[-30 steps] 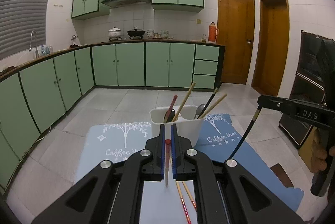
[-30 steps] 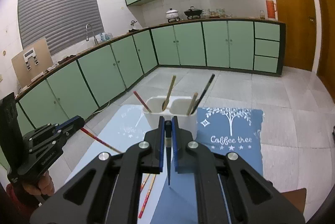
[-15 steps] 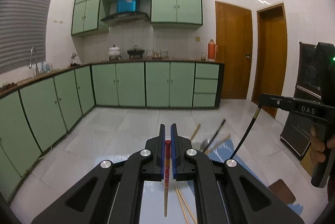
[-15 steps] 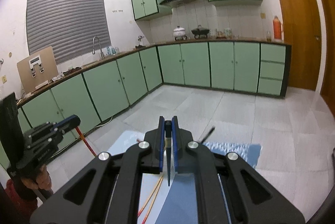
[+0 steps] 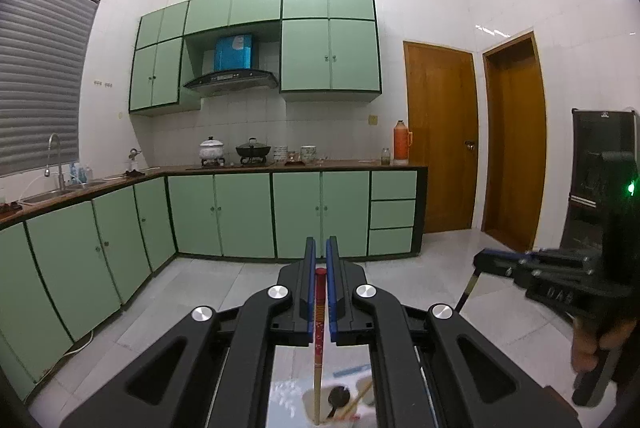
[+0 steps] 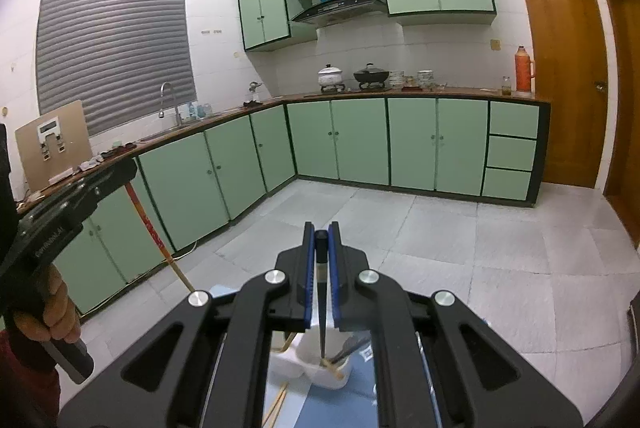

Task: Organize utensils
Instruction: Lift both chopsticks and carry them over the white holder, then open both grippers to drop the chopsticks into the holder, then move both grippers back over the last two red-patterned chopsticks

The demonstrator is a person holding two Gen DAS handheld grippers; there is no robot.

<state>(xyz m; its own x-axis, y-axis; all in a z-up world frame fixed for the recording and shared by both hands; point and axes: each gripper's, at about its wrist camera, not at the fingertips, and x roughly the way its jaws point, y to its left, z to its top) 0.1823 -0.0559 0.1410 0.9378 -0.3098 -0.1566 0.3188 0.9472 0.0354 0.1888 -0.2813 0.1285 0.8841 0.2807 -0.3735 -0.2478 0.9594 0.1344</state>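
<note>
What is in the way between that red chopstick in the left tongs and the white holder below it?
Nothing visible. The red chopstick hangs from the shut left tongs with its tip over the white holder. A spoon and other chopsticks already stand in the holder beside that spot.

A pale, glossy table surface (image 5: 286,394) is seen only in slivers beneath the gripper frames. A blue mat (image 6: 362,398) with white print is laid on it. A white two-compartment utensil holder (image 6: 328,374) is stood upon the surface, at the mat's edge in the right wrist view. Two loose chopsticks (image 6: 278,400) are left flat on the surface just beside the holder. The table's edges are hidden.
</note>
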